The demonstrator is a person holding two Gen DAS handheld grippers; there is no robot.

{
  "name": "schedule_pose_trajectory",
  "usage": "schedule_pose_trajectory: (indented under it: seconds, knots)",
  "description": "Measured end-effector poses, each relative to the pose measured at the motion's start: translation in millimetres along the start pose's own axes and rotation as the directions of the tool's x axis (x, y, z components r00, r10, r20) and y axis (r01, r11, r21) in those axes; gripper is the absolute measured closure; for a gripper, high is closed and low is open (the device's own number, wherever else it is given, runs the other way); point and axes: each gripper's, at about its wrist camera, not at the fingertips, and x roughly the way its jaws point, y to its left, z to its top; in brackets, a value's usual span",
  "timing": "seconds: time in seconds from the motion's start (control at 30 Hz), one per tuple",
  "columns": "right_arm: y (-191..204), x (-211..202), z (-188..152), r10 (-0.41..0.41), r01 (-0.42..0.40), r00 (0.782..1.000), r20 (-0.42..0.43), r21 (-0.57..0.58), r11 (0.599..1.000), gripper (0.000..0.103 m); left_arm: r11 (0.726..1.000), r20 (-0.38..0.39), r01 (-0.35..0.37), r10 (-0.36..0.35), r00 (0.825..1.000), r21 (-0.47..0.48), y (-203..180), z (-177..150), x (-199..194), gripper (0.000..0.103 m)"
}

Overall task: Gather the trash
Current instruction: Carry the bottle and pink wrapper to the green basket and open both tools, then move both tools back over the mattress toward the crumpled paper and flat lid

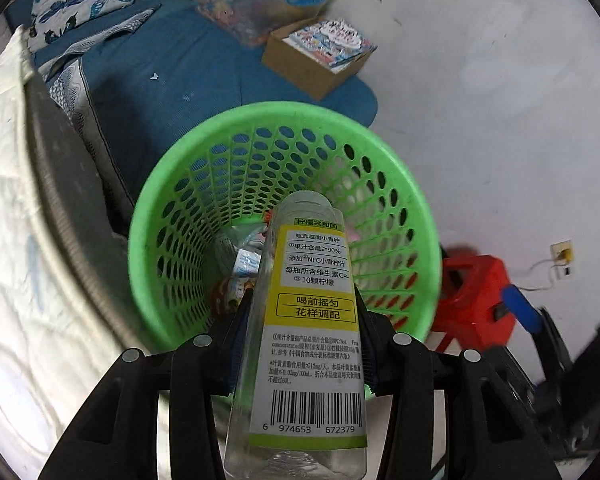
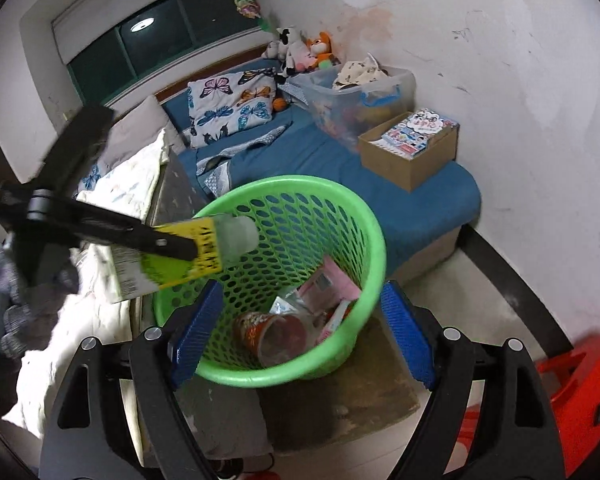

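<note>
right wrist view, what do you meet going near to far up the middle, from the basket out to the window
green basket with trash in it → blue mattress → butterfly pillow → stuffed toys → dark window

The clear bottle (image 1: 304,320) carries a yellow-edged label (image 1: 316,272) reading "柠檬共和国", "NFC小青柠汁", "果汁含量≥90%", "10颗柠檬", "喝前摇匀 花样调配", and near its base a barcode (image 1: 316,406) numbered 6 974653 672379.

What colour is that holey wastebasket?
Bright green; the wastebasket shows best in the right wrist view.
</note>
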Motion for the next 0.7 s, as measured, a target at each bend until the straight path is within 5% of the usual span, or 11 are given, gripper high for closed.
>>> schedule_pose_trajectory:
  seconds: [0.13,0.33,0.4,0.7]
  knots:
    - [-7.2,-1.2,-5.8,-0.007,0.007,1.000,-0.003,0.026,1.000,0.022,0.997,-0.009,-0.074,0.074,0.997,0.032,-4.4,9.2,23.2,0.059]
    - [-9.5,-3.1,-13.9,-0.007,0.007,1.000,-0.011,0.030,1.000,0.022,0.996,-0.024,-0.091,0.091,0.996,0.025,1.7,14.5,43.0,0.058]
    - [-7.9,-2.9,-15.2,-0.012,0.012,1.000,-0.012,0.023,1.000,0.022,0.995,-0.020,-0.096,0.097,0.995,0.033,3.3,12.2,43.1,0.049]
    - [8.7,-11.2,-15.8,0.002,-0.002,1.000,0.014,0.004,1.000,0.022,0.995,0.147,-0.087,0.079,0.986,0.047,8.8,-6.3,-20.3,0.045]
